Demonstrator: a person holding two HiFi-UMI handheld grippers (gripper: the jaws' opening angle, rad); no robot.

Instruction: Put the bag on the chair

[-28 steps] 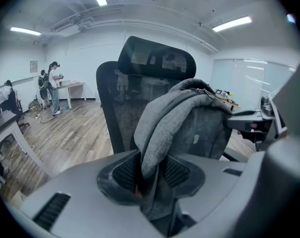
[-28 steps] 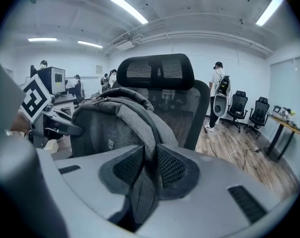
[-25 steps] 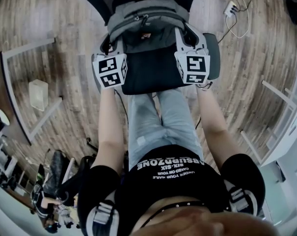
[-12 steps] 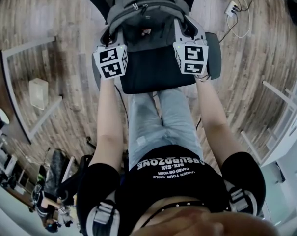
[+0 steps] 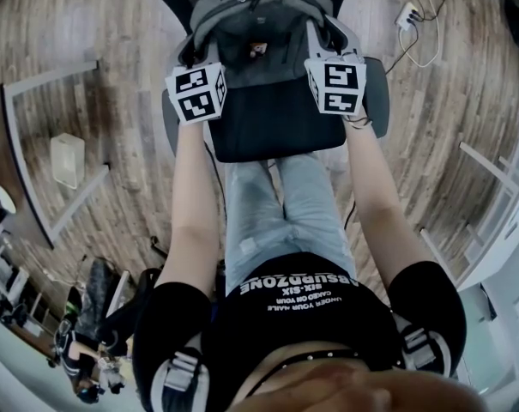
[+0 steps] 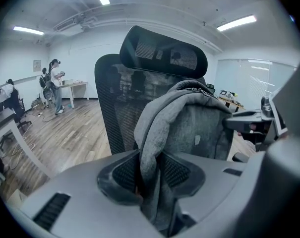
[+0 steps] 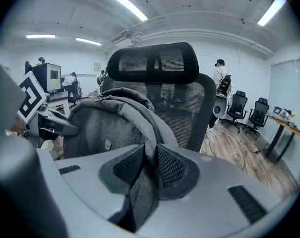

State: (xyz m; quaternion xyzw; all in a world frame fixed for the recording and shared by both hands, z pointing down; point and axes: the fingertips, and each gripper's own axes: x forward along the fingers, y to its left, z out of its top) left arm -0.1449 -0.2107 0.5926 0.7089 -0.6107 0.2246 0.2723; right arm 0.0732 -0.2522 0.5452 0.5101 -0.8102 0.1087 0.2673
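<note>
A grey backpack (image 5: 257, 24) hangs upright over the black seat of an office chair (image 5: 268, 131), in front of the chair's mesh back (image 6: 117, 108) and headrest (image 7: 154, 63). My left gripper (image 6: 150, 170) is shut on the bag's left grey shoulder strap (image 6: 147, 133). My right gripper (image 7: 150, 165) is shut on the other strap (image 7: 145, 118). In the head view the marker cubes of the left gripper (image 5: 196, 93) and the right gripper (image 5: 336, 84) flank the bag. Whether the bag's bottom touches the seat is hidden.
Wooden floor lies all around. A power strip with cables (image 5: 407, 15) lies at the far right, and a pale box (image 5: 68, 163) beside a white frame (image 5: 36, 144) at the left. People stand by a table (image 6: 53, 83), and more office chairs (image 7: 249, 108) stand at the back.
Both grippers and the bag have moved forward together, farther over the seat toward the chair's back. The grips on the straps are unchanged.
</note>
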